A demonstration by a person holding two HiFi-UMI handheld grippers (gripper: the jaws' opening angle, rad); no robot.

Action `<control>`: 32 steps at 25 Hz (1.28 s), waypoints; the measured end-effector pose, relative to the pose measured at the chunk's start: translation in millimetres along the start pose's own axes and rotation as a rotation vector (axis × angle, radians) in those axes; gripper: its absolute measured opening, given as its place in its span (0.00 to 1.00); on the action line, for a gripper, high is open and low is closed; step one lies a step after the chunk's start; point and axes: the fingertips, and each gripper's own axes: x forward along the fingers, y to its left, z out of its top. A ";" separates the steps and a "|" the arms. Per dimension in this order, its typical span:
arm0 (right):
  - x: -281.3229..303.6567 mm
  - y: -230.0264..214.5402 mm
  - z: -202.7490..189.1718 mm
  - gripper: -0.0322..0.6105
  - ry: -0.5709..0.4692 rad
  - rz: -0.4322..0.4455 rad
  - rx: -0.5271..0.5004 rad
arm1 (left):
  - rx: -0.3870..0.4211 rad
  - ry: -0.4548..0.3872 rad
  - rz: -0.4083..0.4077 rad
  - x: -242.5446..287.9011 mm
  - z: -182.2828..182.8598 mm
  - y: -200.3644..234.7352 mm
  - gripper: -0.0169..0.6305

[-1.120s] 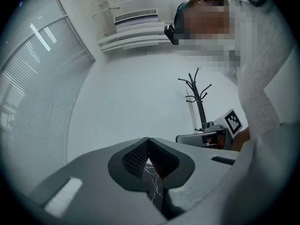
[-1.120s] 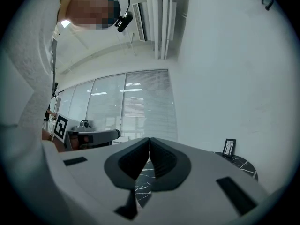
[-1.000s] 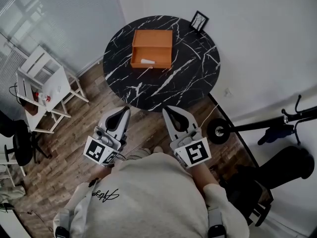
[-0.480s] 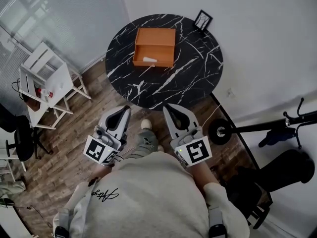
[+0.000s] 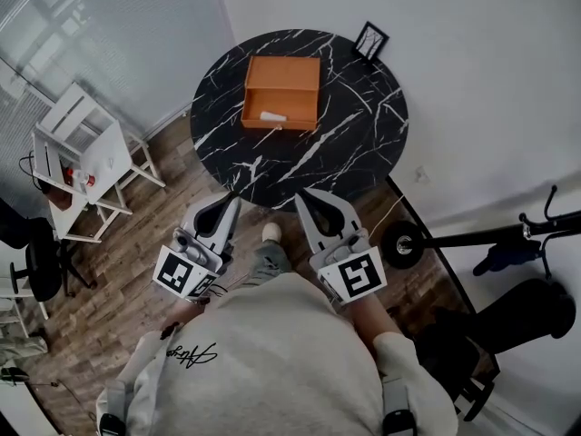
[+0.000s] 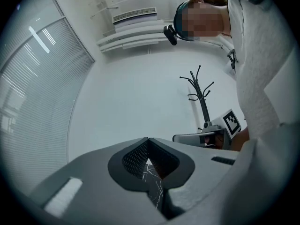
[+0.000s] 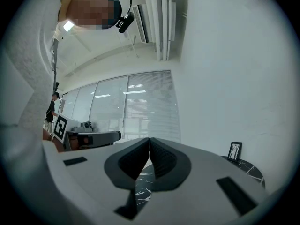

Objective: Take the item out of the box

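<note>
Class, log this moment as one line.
left tool shut, empty | right tool shut, empty | box on table, white item inside | tools short of table

on a wood-plank floor [image 5: 136, 243], close to the corner of two white walls: a round black marble table [image 5: 309, 162], veined in white. carries an orange box [image 5: 281, 75], open at the top, flat on the far-left part of the slab and well in from the rim. carries also a small black picture frame [image 5: 370, 41], upright at the far rim, right of the box and apart from it. from the right gripper view, same frame at the slab's edge against the white wall.
</note>
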 end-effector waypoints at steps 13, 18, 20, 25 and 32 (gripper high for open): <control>39.1 -27.9 -4.8 0.06 0.006 -0.033 0.000 | -0.009 -0.014 -0.011 25.4 -5.0 42.6 0.03; 55.6 -37.7 -6.8 0.06 0.006 -0.037 -0.005 | -0.026 -0.012 -0.011 33.3 -11.2 59.8 0.03; 62.4 -39.9 -7.7 0.06 0.008 -0.033 -0.006 | -0.028 -0.010 -0.012 37.0 -13.7 65.4 0.03; 77.7 -49.4 -13.5 0.06 0.017 -0.034 -0.002 | -0.034 -0.010 -0.020 50.0 -19.1 79.7 0.03; 96.8 -66.3 -16.0 0.06 0.026 -0.049 0.001 | -0.039 -0.013 -0.034 68.0 -20.9 100.1 0.03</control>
